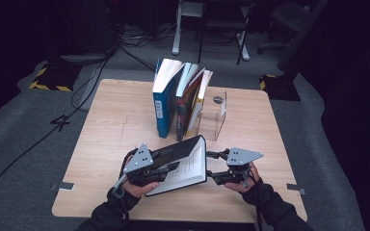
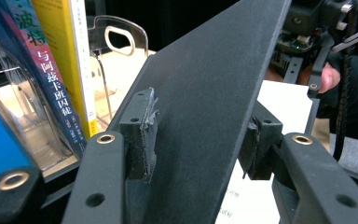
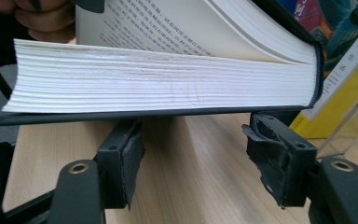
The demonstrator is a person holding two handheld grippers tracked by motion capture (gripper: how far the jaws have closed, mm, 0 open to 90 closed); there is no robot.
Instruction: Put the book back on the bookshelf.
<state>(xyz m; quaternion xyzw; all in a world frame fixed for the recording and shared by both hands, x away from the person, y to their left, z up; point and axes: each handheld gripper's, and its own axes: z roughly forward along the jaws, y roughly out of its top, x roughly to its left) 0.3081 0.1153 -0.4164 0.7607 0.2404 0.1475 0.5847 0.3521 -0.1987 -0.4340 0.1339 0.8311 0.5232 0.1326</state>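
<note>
We're pinching the black cover of the open book [image 1: 185, 166] in our left gripper [image 1: 171, 161] at the tabletop's [image 1: 115, 120] front edge — right gripper [image 1: 214, 164] gaping beside the pages — cover's probably slipping or creasing.

Upright books [image 1: 178, 98] and a clear stand [image 1: 215, 115] block the counter's [image 1: 111, 125] far middle; left and right edges lie open

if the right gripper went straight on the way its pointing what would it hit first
Most likely the black book: the right gripper points at its page edge, jaws open just under the lower cover. Depth is unclear, so it may slide beneath along the table instead.
</note>
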